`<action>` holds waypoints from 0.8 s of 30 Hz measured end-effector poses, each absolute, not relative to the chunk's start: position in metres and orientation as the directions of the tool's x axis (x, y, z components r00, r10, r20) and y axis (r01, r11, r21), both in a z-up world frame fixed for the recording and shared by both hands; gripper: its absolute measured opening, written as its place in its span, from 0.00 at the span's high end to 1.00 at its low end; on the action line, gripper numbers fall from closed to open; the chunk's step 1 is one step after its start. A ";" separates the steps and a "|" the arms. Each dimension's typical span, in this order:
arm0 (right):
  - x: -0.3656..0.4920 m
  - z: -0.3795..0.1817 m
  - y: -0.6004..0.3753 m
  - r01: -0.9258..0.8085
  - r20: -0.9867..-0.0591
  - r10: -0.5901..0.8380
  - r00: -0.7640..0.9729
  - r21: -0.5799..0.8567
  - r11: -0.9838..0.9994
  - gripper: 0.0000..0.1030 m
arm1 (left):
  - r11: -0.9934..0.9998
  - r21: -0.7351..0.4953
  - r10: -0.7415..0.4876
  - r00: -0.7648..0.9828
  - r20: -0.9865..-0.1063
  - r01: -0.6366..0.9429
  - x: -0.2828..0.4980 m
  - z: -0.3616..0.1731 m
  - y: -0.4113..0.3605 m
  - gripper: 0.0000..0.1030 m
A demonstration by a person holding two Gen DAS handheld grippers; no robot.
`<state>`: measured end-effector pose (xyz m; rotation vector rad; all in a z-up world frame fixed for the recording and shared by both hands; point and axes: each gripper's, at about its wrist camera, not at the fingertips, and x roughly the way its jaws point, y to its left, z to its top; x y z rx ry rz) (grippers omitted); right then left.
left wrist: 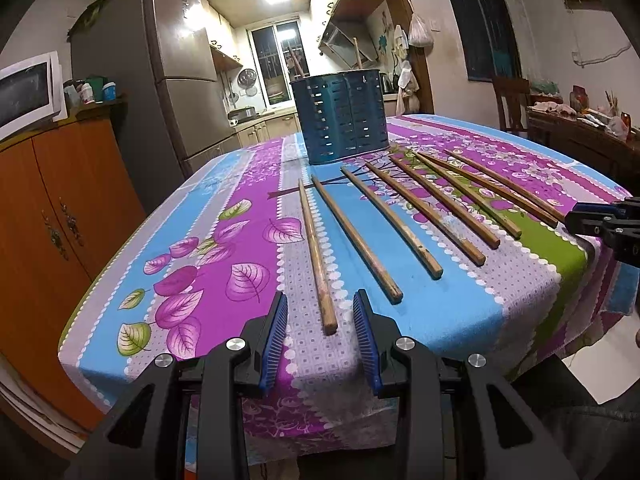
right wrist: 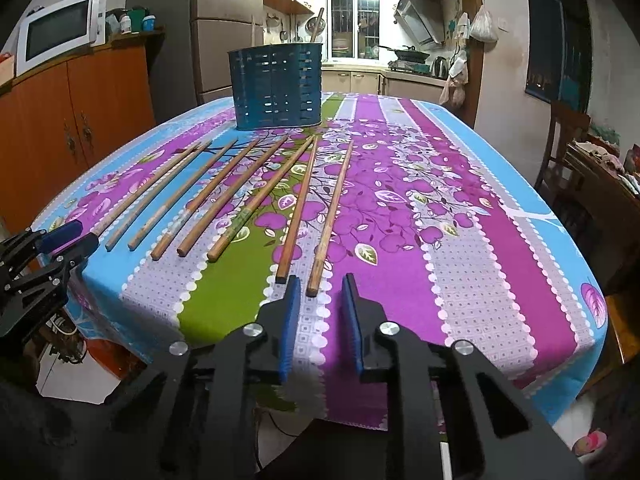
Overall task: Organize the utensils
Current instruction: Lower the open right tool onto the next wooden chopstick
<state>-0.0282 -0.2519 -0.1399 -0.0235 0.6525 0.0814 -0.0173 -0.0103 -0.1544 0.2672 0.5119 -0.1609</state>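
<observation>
On a kitchen bench [right wrist: 460, 240], we should slide our parted, empty right tool [right wrist: 320, 292] squarely over the rightmost chopstick [right wrist: 331, 216] before clamping.

No text, label, brand or number can be read in either view. The jars [right wrist: 136, 20] beside the microwave [right wrist: 60, 32] carry labels, but they are too small and blurred to make out.

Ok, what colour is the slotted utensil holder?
Dark blue utensil holder, with rows of slots; clearest in the right wrist view.
</observation>
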 end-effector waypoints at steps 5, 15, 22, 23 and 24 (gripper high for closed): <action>-0.026 -0.139 -0.251 -0.079 -0.605 0.067 0.794 0.006 0.997 0.84 | 0.957 0.199 -0.087 0.862 -0.500 0.212 -0.016 -0.155 -0.010 0.65; -0.028 -0.141 -0.251 -0.063 -0.593 0.063 0.802 0.021 0.998 0.87 | 0.959 0.187 -0.096 0.865 -0.493 0.213 -0.017 -0.157 -0.011 0.72; -0.030 -0.143 -0.251 -0.052 -0.581 0.061 0.812 0.032 0.998 0.90 | 0.961 0.184 -0.092 0.868 -0.488 0.205 -0.018 -0.158 -0.013 0.75; -0.030 -0.143 -0.250 -0.052 -0.580 0.062 0.812 0.033 0.998 0.91 | 0.961 0.186 -0.090 0.869 -0.486 0.203 -0.019 -0.158 -0.013 0.75; -0.030 -0.143 -0.250 -0.052 -0.579 0.062 0.813 0.034 0.998 0.91 | 0.961 0.188 -0.087 0.870 -0.486 0.201 -0.019 -0.158 -0.014 0.75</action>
